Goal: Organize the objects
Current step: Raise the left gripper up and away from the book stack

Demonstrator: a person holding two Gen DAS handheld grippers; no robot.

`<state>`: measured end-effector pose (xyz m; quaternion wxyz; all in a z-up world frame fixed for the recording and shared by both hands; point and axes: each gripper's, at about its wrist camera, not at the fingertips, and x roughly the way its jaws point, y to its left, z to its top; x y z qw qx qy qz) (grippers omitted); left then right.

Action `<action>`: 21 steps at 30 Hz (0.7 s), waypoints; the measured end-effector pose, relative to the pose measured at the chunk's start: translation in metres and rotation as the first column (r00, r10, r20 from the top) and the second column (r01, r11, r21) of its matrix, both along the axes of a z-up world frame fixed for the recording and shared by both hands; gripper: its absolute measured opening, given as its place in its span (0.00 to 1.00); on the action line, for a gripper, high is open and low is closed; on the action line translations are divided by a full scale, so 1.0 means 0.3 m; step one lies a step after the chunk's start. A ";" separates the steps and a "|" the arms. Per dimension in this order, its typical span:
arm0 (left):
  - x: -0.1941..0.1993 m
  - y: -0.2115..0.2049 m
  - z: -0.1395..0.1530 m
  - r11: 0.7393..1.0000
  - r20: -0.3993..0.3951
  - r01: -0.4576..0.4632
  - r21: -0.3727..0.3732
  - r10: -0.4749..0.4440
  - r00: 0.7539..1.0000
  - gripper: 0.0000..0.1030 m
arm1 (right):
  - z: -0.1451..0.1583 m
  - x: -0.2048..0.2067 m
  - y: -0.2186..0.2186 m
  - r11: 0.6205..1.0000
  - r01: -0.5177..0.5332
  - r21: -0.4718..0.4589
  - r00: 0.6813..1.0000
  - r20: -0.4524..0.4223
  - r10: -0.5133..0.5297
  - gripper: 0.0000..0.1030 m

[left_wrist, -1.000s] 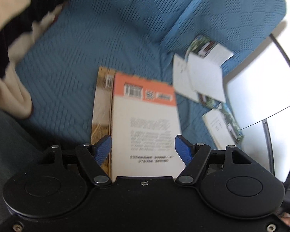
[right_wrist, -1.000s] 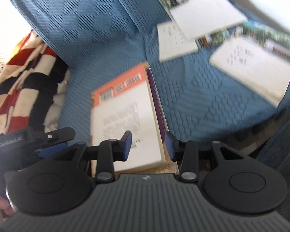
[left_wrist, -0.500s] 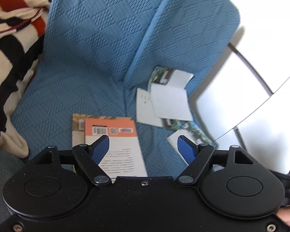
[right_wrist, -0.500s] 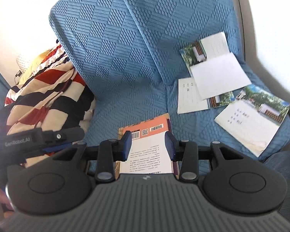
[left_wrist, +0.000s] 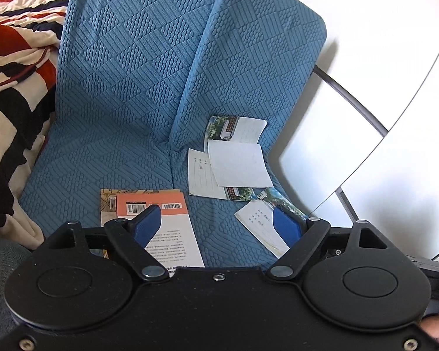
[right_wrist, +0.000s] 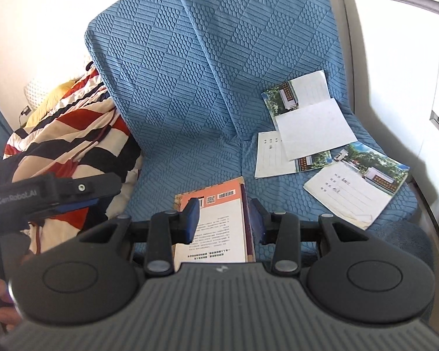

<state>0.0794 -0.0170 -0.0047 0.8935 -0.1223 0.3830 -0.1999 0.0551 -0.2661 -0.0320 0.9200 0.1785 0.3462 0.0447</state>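
Note:
An orange-and-white book (left_wrist: 172, 234) lies face down on a second, tan book (left_wrist: 106, 204) on the blue sofa seat (left_wrist: 102, 161); both show in the right wrist view (right_wrist: 219, 222). Several notebooks with photo covers lie scattered to the right: an open one (left_wrist: 237, 158) against the backrest and another (left_wrist: 257, 222) near the seat's front edge. They show in the right wrist view too (right_wrist: 304, 117) (right_wrist: 357, 187). My left gripper (left_wrist: 216, 228) is open and empty above the seat. My right gripper (right_wrist: 224, 219) is open above the books, not touching them.
A striped red, black and cream blanket (left_wrist: 11, 87) lies heaped at the left of the sofa (right_wrist: 67, 134). A white table with a metal rim (left_wrist: 365, 117) stands to the right. The left gripper's body (right_wrist: 44, 196) shows at the left of the right wrist view.
Both grippers have pulled back and up from the stacked books. The books stay on the seat. More of the backrest and notebooks is in view.

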 end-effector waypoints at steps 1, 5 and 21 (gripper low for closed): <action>-0.010 -0.002 -0.001 1.000 0.001 0.003 -0.008 -0.003 1.000 0.85 | 0.002 -0.012 -0.001 1.000 0.002 -0.004 1.000 0.004 -0.002 0.40; -0.043 -0.025 -0.004 1.000 0.000 0.012 -0.004 -0.012 1.000 0.90 | 0.008 -0.064 -0.010 0.999 0.021 -0.025 1.000 0.024 -0.020 0.40; -0.088 -0.206 -0.002 0.993 0.028 0.120 0.019 -0.120 0.992 0.98 | -0.022 -0.185 -0.129 0.985 0.156 -0.066 0.987 0.033 -0.154 0.46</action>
